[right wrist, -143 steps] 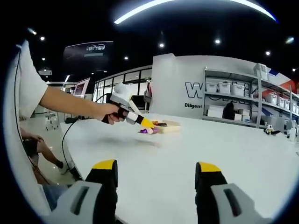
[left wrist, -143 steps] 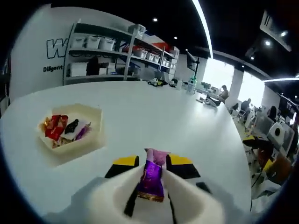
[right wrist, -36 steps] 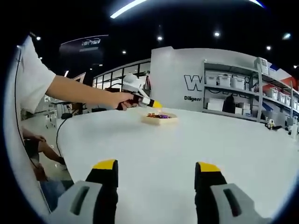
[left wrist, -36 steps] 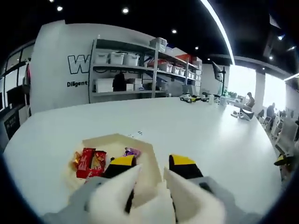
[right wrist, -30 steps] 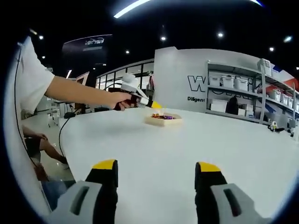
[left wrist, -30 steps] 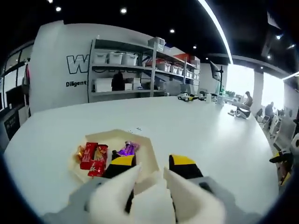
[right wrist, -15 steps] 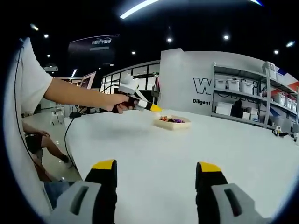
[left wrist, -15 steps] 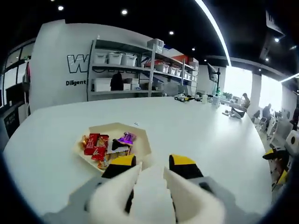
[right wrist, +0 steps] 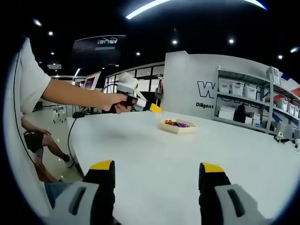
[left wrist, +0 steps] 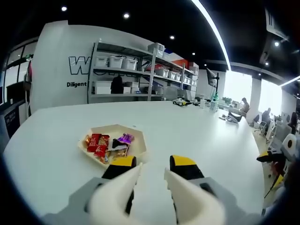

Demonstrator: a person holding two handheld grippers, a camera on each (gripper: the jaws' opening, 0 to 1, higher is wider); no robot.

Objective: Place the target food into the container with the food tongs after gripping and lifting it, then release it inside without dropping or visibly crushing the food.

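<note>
A cream hexagonal container (left wrist: 137, 143) sits on the white table (left wrist: 201, 136) and holds several wrapped candies: red ones (left wrist: 96, 143) and a purple one (left wrist: 124, 138). My left gripper (left wrist: 152, 163), with yellow-tipped fingers, hovers just short of the container, open and empty. In the right gripper view the same container (right wrist: 178, 127) lies far across the table, and the left gripper (right wrist: 151, 108) is held by a hand to its left. My right gripper (right wrist: 158, 168) stands open over bare table near the edge.
Metal shelves with white bins (left wrist: 122, 63) line the far wall. Desks and seated people (left wrist: 243, 103) are at the far right. A person's bare arm (right wrist: 70, 96) reaches in from the left, with a leg (right wrist: 44, 145) below the table edge.
The purple candy the left gripper carried now lies in the container. The left gripper, open, has drawn back from the container over the last second. The right gripper has hardly moved.
</note>
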